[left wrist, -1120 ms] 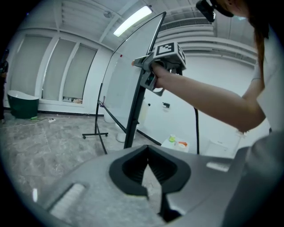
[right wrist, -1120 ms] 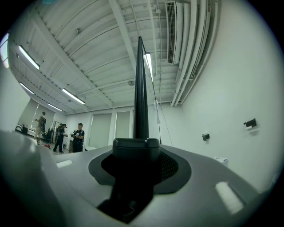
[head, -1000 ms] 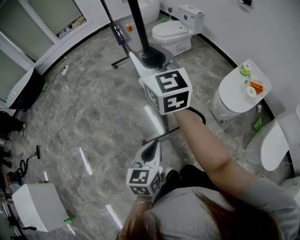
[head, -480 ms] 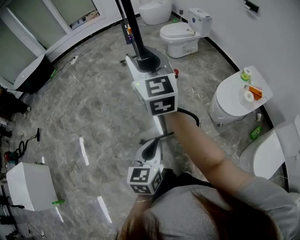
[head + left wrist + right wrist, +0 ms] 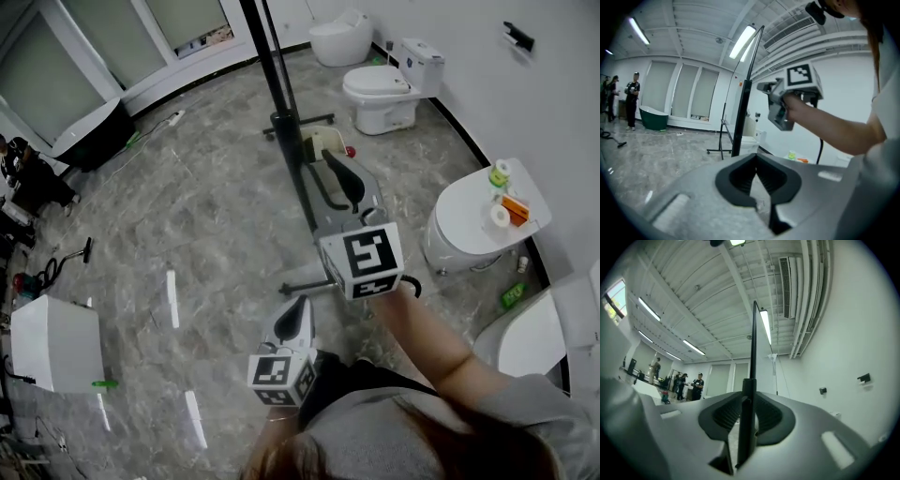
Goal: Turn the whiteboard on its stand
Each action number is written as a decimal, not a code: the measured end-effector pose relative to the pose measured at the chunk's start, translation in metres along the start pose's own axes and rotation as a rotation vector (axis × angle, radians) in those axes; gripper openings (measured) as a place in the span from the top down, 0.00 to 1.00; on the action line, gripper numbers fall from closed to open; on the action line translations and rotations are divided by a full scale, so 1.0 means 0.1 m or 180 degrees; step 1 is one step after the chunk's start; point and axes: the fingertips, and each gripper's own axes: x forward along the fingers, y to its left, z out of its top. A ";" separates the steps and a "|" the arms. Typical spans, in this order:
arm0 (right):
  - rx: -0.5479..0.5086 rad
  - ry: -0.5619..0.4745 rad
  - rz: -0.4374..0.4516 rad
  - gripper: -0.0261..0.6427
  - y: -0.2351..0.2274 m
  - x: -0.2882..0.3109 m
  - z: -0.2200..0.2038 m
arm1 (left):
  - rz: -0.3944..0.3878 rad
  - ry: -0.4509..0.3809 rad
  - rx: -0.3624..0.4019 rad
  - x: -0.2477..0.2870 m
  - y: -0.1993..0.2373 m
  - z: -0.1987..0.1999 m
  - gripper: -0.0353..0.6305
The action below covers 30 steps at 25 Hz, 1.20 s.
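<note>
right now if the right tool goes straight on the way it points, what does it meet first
The whiteboard edge: it already stands between the jaws of the right tool, which are closing round it. Nothing looks nearer, though depth is unclear.

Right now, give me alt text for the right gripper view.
The right claw is closing around the black-framed whiteboard, seen edge-on and rising toward a white ceiling with strip lights. Several people stand far off at left.
</note>
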 end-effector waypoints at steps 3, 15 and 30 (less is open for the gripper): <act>-0.0018 0.0011 0.0382 0.97 0.23 -0.52 -0.10 | 0.0105 -0.0141 0.0043 -0.15 -0.04 0.11 0.94; -0.0070 0.0785 0.0891 0.96 0.61 -1.68 -0.92 | -0.0184 -0.0220 0.0221 -0.32 -0.54 0.07 0.94; 0.0219 0.0770 0.0668 0.96 1.48 -2.73 -0.60 | -0.0452 -0.0193 0.0284 -1.43 -0.78 -0.35 0.94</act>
